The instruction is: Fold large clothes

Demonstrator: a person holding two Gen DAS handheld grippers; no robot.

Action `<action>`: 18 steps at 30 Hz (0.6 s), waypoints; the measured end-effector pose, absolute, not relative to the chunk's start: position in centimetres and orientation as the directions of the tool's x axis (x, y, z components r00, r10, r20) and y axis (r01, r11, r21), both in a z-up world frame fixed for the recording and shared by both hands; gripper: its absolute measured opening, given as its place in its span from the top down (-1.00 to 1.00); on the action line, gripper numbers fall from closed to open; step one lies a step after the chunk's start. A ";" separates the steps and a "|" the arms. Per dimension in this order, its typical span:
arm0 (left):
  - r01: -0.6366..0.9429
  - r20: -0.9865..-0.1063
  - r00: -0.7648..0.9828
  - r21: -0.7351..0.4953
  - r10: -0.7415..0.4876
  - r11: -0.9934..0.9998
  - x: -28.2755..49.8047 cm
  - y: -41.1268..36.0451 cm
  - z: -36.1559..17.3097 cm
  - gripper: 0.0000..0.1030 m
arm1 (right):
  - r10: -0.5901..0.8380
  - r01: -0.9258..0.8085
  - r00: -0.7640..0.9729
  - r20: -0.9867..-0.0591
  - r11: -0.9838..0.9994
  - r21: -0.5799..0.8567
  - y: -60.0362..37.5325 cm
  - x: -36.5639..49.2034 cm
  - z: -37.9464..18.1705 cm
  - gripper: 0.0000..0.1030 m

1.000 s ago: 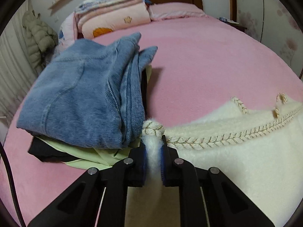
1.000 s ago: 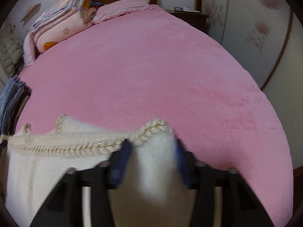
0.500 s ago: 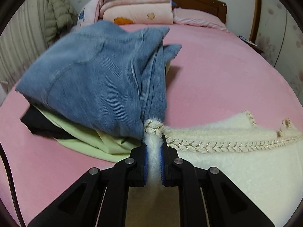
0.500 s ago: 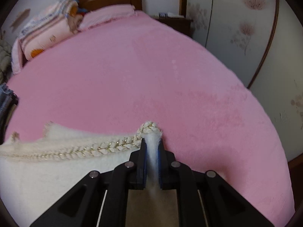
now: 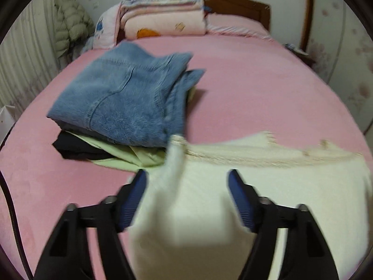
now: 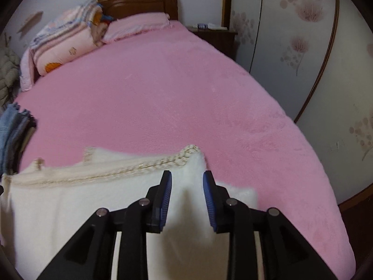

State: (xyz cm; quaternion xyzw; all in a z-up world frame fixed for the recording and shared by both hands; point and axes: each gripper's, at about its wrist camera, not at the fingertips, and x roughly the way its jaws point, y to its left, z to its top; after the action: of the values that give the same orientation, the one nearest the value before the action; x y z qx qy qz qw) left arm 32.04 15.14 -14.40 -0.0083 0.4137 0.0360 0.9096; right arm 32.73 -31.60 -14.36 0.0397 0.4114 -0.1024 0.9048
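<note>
A fluffy cream sweater (image 5: 268,186) with a gold braided trim lies on the pink bed; it also shows in the right wrist view (image 6: 70,200). My left gripper (image 5: 186,182) is open, its blue pads spread wide over the sweater's left corner, which stands up loose between them. My right gripper (image 6: 187,182) is open over the sweater's right corner, with the cloth between the pads but not pinched.
A stack of folded clothes, blue jeans (image 5: 126,98) over light green and black pieces, sits left of the sweater. Folded quilts (image 5: 163,16) and a pillow (image 6: 137,25) lie at the headboard. A nightstand (image 6: 212,35) and wardrobe doors (image 6: 303,46) stand to the right.
Both grippers were shut on the sweater's corners half a second ago and have opened, letting the cloth go. The left view has pulled back from the jeans stack.
</note>
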 end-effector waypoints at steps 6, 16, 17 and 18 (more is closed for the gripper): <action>0.022 -0.772 0.635 -0.018 -0.027 1.000 24.8 9.8 -14.0 -0.62 | 0.036 -0.004 0.680 -0.732 0.999 0.045 -23.7 25.6 -12.7 0.21; -0.133 -0.854 0.511 0.034 0.098 0.991 20.8 12.6 -21.0 -0.93 | -0.067 0.014 0.596 -0.800 0.997 -0.073 -22.8 19.8 -20.5 0.21; -0.145 -0.852 0.514 0.032 0.103 0.989 20.4 13.2 -21.2 -0.93 | -0.114 0.068 0.606 -0.787 0.993 -0.091 -24.7 19.2 -20.7 0.21; -0.146 -0.850 0.517 0.027 0.100 0.989 20.2 13.8 -21.3 -0.93 | -0.162 0.116 0.607 -0.778 0.987 -0.115 -26.0 18.8 -20.7 0.21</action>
State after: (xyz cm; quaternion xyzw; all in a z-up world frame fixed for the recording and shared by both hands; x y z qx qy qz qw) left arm 20.18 13.79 -21.29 -0.0237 0.4864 0.0706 0.8706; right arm 18.76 -26.00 -20.72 -0.0261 0.4367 -0.0776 0.8959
